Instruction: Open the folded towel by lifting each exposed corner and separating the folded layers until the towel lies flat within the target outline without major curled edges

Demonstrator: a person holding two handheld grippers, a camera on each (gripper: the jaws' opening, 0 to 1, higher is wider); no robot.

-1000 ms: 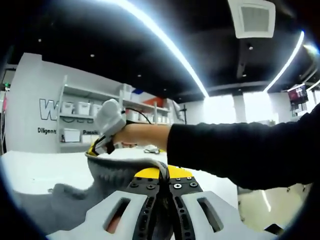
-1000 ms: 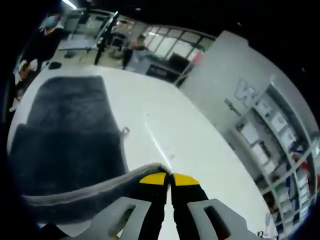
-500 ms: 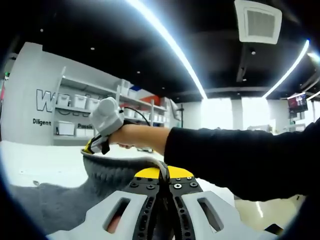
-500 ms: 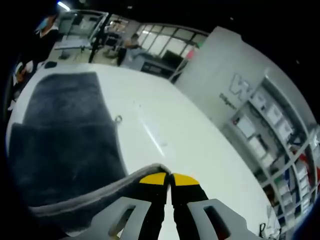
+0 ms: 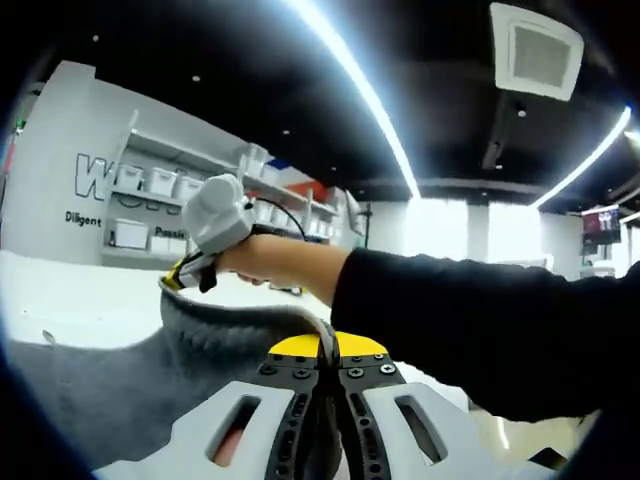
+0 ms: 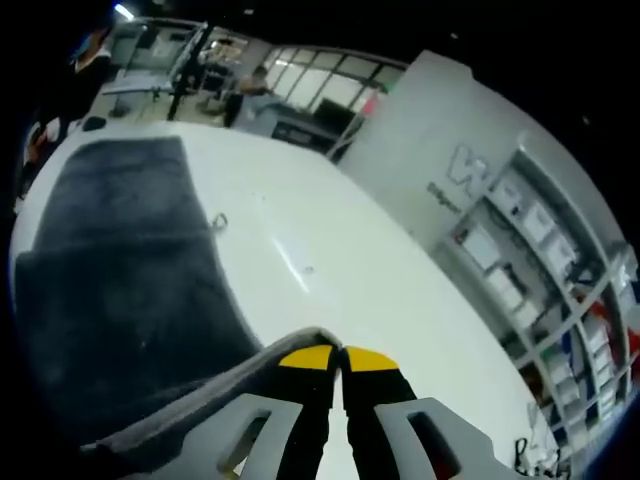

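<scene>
We have the grey terry towel [image 6: 130, 290] lifted mid-unfold, its edge pinched by both our left gripper [image 5: 320, 347] and right gripper [image 6: 336, 357], flattening still ahead.

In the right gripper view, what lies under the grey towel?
The grey towel lies on a white table, its near edge pinched in the right tongs. Whatever the cloth covers, including any target outline, is hidden.

Grey towel [image 6: 120, 290], white table [image 6: 330, 260], yellow-tipped tongs [image 6: 328, 358]
</scene>
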